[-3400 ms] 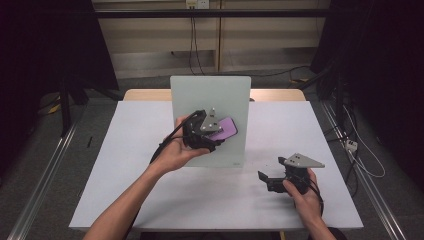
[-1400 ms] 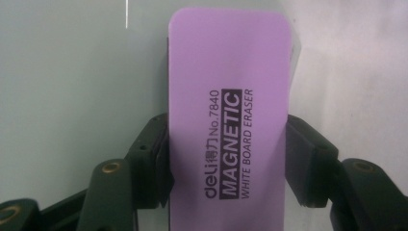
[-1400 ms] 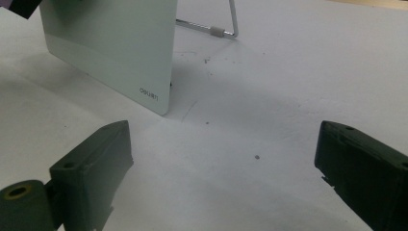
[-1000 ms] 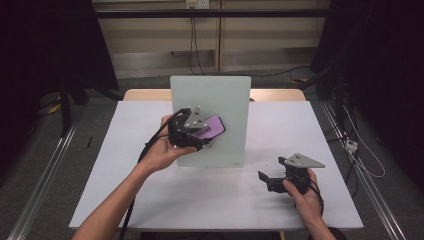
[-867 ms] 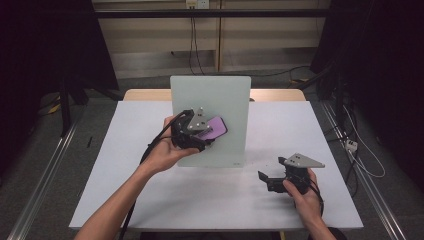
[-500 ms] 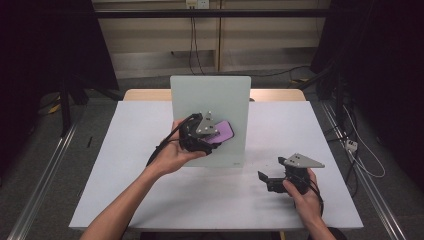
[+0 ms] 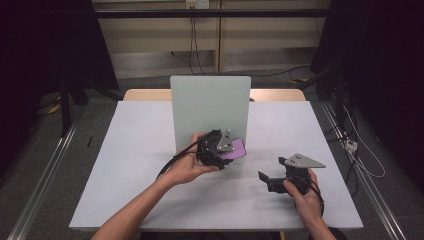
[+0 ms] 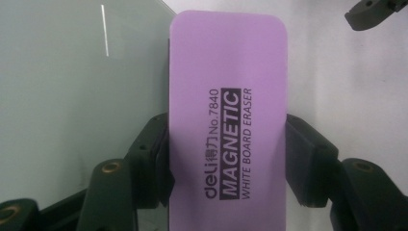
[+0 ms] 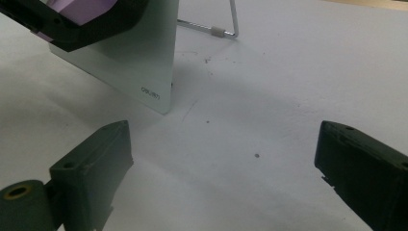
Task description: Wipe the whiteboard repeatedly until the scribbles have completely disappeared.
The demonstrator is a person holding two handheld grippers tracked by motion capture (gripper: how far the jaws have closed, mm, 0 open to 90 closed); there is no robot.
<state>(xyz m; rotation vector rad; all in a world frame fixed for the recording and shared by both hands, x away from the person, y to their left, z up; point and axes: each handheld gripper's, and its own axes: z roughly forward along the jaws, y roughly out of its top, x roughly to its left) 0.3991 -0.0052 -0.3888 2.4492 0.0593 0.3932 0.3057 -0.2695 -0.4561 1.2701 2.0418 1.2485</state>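
White table (image 7: 125, 165) bearing upright pale-green glass board (image 7: 210, 107), left forearm reaching in diagonally, left gripper (image 8: 226, 159) clamping purple rectangular whiteboard eraser (image 8: 226, 115) against board's lower right, left gripper view showing "MAGNETIC WHITE BOARD ERASER" lettering, right gripper (image 9: 221, 159) resting on table, jaws gaping.

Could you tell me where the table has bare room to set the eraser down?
The table is bare left of the upright board, and between the board and the right gripper. It is crowded at the board's lower right corner, where the left gripper holds the purple eraser against it.
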